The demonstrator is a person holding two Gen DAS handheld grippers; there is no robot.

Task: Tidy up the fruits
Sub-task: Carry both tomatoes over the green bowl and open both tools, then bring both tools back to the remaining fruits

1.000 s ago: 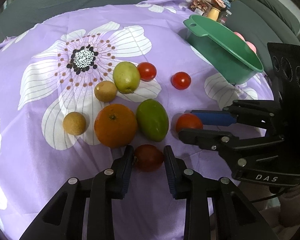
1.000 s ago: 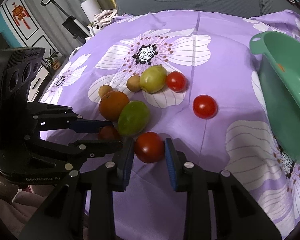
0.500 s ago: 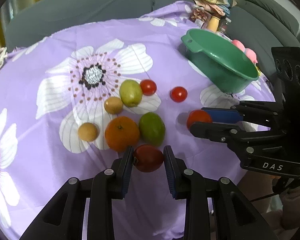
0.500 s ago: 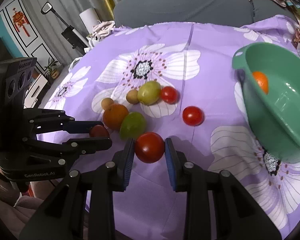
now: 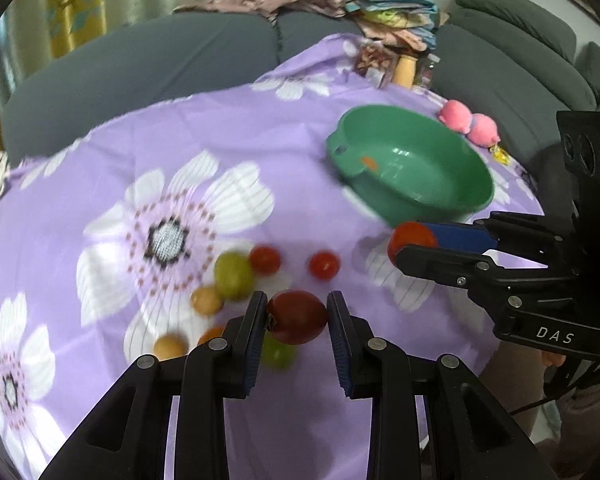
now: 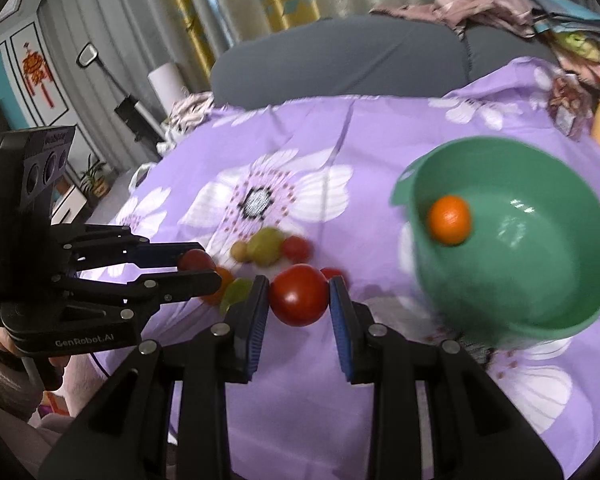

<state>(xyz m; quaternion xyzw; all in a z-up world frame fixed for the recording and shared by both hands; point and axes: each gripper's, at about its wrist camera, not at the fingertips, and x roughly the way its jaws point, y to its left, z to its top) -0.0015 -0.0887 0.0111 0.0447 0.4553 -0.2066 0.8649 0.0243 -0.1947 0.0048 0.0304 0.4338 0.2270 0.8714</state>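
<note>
The left gripper (image 5: pixel 297 316) clenches a dark tomato (image 5: pixel 297 317); the right gripper (image 6: pixel 299 295) clenches a red tomato (image 6: pixel 299 295). Both are held above the cloth (image 5: pixel 240 128), near the bowl (image 6: pixel 572 312), which holds an orange (image 6: pixel 449 220). The loose fruits (image 5: pixel 233 274) are blurred, partly hidden behind the fingers.

Both grippers are rising off the purple cloth (image 5: pixel 284 136), the left gripper (image 5: pixel 297 318) carrying its dark red tomato (image 5: pixel 297 317) and the right gripper (image 6: pixel 299 295) its red tomato (image 6: pixel 299 295), nearing the green bowl (image 6: pixel 572 312)
</note>
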